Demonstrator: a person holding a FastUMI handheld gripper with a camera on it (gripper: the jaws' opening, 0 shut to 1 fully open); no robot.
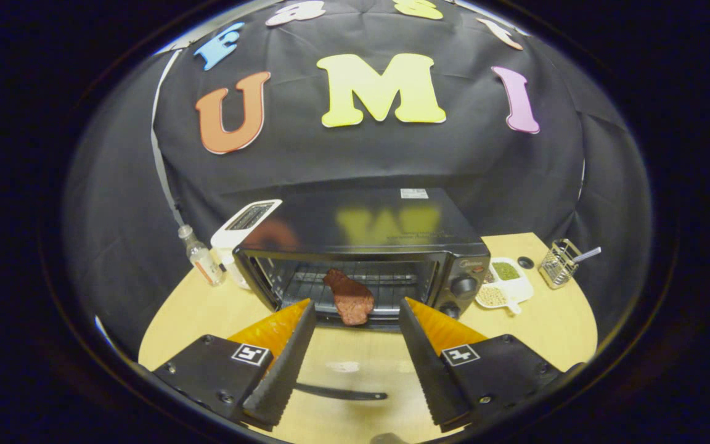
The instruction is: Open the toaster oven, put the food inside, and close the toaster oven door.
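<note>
The black toaster oven (pixel 386 231) stands on the wooden table (pixel 552 327) with its glass door (pixel 355 364) folded down flat towards me; the door's dark handle (pixel 342 393) lies between the bases of my fingers. A reddish-brown piece of food (pixel 350 299) rests on the front of the wire rack (pixel 392 280), its near end hanging over the rack's edge. My gripper (pixel 356 302) is open above the lowered door. The fingertips flank the food from just in front, and I cannot tell whether they touch it.
A white pop-up toaster (pixel 245 225) and a small clear bottle (pixel 202 256) stand left of the oven. To its right are a white divided dish (pixel 515 290) of beans, a small black disc (pixel 526 262) and a wire basket (pixel 559 264) holding a utensil.
</note>
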